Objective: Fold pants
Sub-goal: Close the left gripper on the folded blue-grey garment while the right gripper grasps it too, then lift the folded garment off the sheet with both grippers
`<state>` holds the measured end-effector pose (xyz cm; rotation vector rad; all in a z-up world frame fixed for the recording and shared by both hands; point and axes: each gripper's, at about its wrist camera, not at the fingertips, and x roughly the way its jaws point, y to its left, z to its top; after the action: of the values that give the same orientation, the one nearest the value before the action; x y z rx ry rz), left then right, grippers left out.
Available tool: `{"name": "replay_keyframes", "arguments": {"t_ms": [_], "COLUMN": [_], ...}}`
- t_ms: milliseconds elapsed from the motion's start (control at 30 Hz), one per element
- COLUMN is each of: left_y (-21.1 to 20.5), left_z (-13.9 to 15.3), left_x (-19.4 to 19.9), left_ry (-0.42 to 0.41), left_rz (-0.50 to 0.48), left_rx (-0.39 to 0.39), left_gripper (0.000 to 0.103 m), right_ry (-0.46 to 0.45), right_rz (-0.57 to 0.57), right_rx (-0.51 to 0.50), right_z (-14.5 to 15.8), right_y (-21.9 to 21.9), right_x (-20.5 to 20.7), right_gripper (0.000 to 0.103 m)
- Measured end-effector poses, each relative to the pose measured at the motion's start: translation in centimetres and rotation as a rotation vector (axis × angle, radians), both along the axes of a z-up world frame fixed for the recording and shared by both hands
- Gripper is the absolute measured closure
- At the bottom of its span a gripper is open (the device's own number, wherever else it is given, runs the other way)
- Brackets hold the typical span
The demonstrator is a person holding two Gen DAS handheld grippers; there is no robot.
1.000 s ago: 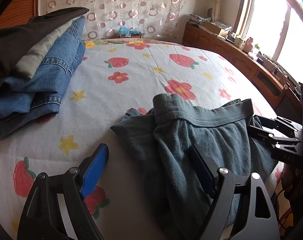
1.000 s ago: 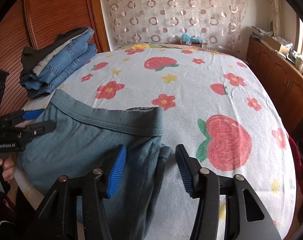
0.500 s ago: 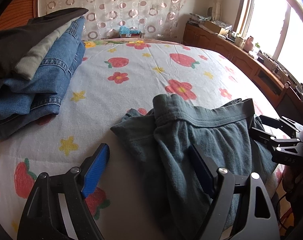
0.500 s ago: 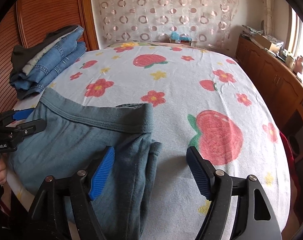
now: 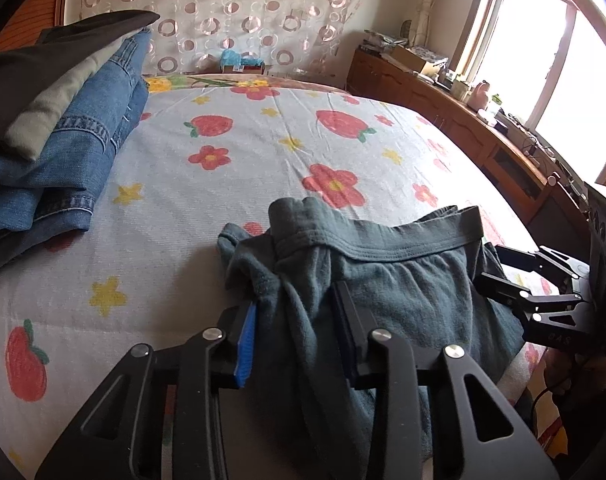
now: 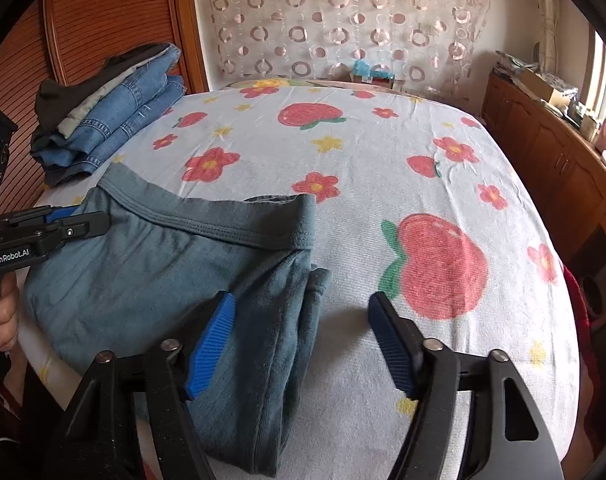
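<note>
The left gripper (image 5: 295, 332) is closing its jaws on a bunched fold of the grey-green pants (image 5: 383, 280), cloth filling the gap between the pads. The right gripper (image 6: 301, 340) is closing too, its jaws still wide astride the pants' other edge without pinching it. Beyond both, the waistband lies across the flowered bedsheet (image 6: 383, 152), folded jeans (image 5: 75, 148) stacked far left.
</note>
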<state>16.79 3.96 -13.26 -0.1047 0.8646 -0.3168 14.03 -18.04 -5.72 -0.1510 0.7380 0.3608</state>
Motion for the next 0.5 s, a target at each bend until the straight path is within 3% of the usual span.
{"name": "replay_keyframes", "arguments": {"t_ms": [100, 200, 267, 500], "left_y": [0.0, 0.1, 0.1, -0.1], "left_z": [0.0, 0.0, 0.2, 2.0], "left_x": [0.0, -0.1, -0.3, -1.7], "left_ry": [-0.002, -0.005, -0.017, -0.091], "left_rz": [-0.001, -0.002, -0.004, -0.017], "left_rx": [-0.006, -0.015, -0.021, -0.039], "left_gripper": [0.072, 0.078, 0.085, 0.089], "right_ry": [0.008, 0.016, 0.035, 0.024], "right_rz": [0.016, 0.028, 0.037, 0.05], "right_rx": [0.014, 0.049, 0.085, 0.135], "right_z": [0.2, 0.2, 0.2, 0.6], "right_y": [0.0, -0.3, -0.8, -1.7], "right_x": [0.1, 0.3, 0.4, -0.1], "right_gripper": [0.05, 0.068, 0.086, 0.095]}}
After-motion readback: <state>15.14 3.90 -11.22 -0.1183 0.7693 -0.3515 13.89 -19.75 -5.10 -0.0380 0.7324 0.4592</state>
